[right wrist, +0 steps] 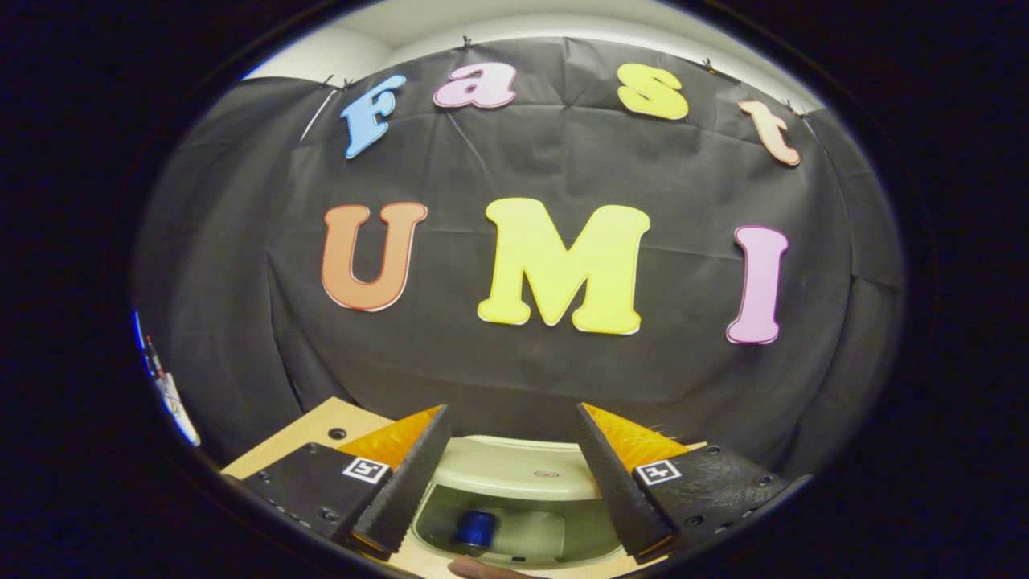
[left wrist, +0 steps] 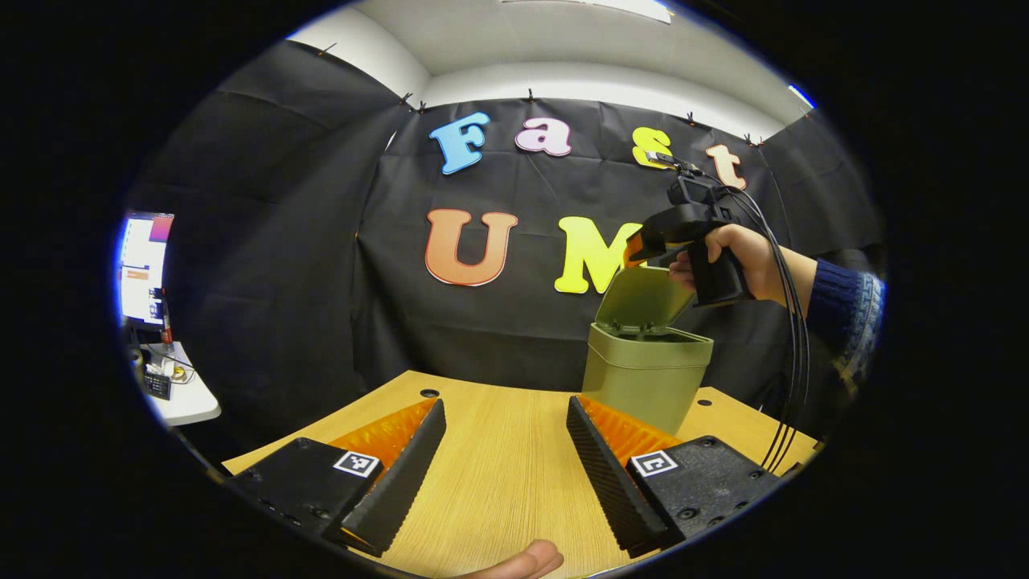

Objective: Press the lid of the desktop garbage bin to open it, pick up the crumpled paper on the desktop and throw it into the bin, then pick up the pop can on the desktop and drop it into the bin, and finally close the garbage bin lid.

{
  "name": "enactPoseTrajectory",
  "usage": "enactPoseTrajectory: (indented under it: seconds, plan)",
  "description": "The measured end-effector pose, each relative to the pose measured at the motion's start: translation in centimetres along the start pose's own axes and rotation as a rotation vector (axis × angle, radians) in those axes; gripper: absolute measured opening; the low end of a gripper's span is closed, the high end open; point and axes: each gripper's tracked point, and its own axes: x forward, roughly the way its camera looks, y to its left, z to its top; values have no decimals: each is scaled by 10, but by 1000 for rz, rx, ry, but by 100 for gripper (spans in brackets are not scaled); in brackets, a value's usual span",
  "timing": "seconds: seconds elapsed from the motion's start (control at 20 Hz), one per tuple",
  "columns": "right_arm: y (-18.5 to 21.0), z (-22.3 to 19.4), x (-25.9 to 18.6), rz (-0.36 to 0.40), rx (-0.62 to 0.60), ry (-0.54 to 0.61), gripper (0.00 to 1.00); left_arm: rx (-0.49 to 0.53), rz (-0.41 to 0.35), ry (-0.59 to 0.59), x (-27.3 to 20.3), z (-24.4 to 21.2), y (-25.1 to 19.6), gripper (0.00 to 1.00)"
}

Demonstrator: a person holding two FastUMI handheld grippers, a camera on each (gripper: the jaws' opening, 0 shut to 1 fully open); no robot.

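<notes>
Your left gripper (left wrist: 505, 450) hangs low over the bench (left wrist: 498, 482), jaws wide apart with nothing but bare wood grain between them. A fingertip (left wrist: 522, 561) of yours pokes in at the bottom edge of the left gripper view. Ahead and to the right on the bench stands the green garbage bin (left wrist: 643, 378), its lid (left wrist: 643, 299) tipped up and back on its hinge, the mouth open. Above that lid you have the right gripper (left wrist: 639, 249) in your hand (left wrist: 744, 257), a dark blue sleeve (left wrist: 840, 293) behind it and black cables (left wrist: 796, 338) drooping down past the bin to the bench edge. Its front end sits just at the top edge of the raised lid; from here you cannot tell whether it touches.

Over in the right gripper view, you are looking straight down the right gripper (right wrist: 508, 474), jaws spread apart and empty, the bin (right wrist: 514, 515) directly below between them. The pale underside of the lid (right wrist: 514, 470) shows across the far side, and down inside the bin lies the blue pop can (right wrist: 476, 527), against the near-left part of the floor. The crumpled paper is hard to make out in there. Off to the far left in the left gripper view, a lit monitor (left wrist: 145, 269) stands on a white side table (left wrist: 189, 402) with small clutter.
</notes>
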Motion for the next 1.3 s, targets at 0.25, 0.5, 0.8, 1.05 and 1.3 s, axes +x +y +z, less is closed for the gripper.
enactPoseTrajectory:
  seconds: [0.25, 0.5, 0.8, 1.05, 1.3]
  plan:
    - [-1, -30, -3, 19, 36, 37, 95, -9, -14, -7, -3, 5, -6, 98]
    - [-29, -60, -5, -19, 55, 86, 98, 12, -35, -10, -6, 4, -16, 98]
    - [-35, -91, -9, 12, 106, 125, 95, 18, -49, -6, -5, 3, -23, 98]
    - [-34, -108, -7, -2, 99, 135, 96, 12, -53, -1, -3, 2, -24, 98]
    - [-33, -115, -6, 4, 95, 120, 97, 7, -61, -3, -4, 2, -27, 98]
